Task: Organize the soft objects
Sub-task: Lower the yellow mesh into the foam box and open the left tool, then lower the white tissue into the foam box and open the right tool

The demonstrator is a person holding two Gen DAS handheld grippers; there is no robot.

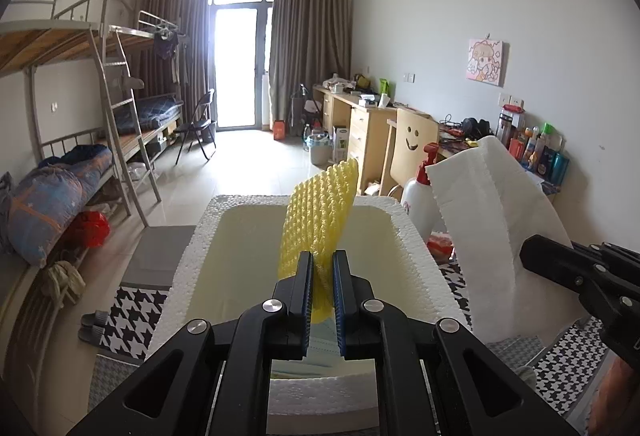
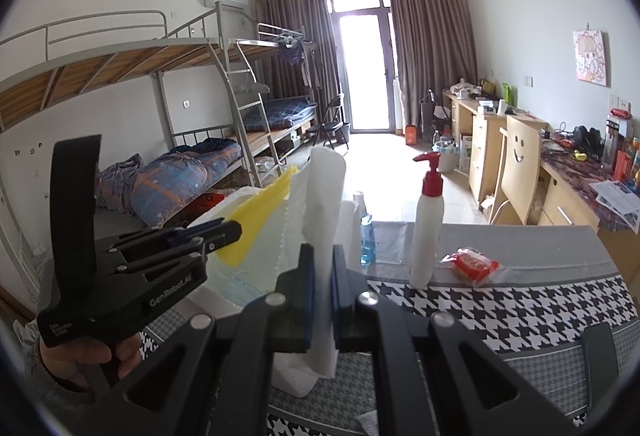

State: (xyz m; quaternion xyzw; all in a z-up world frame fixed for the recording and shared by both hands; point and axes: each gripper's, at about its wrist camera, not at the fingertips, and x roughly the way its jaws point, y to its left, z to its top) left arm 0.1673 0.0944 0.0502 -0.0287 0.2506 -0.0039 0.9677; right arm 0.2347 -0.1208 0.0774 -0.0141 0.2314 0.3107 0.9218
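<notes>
A: L gripper (image 1: 322, 286) clamped on yellow foam net (image 1: 318, 220); net stands upright over white foam box (image 1: 192, 260), not in it yet.

B: Risk?

A: Net is springy and light. If let go up here it may bounce or catch the rim, land outside. Grip is at net's bottom edge only, so it could also slip.

B: R side?

A: R gripper (image 2: 322, 292) pinched on white foam sheet (image 2: 320, 203), held up just right of box. Sheet flops; it may drag across pump bottle (image 2: 427, 232) nearby and tip it, or brush the net.
</notes>
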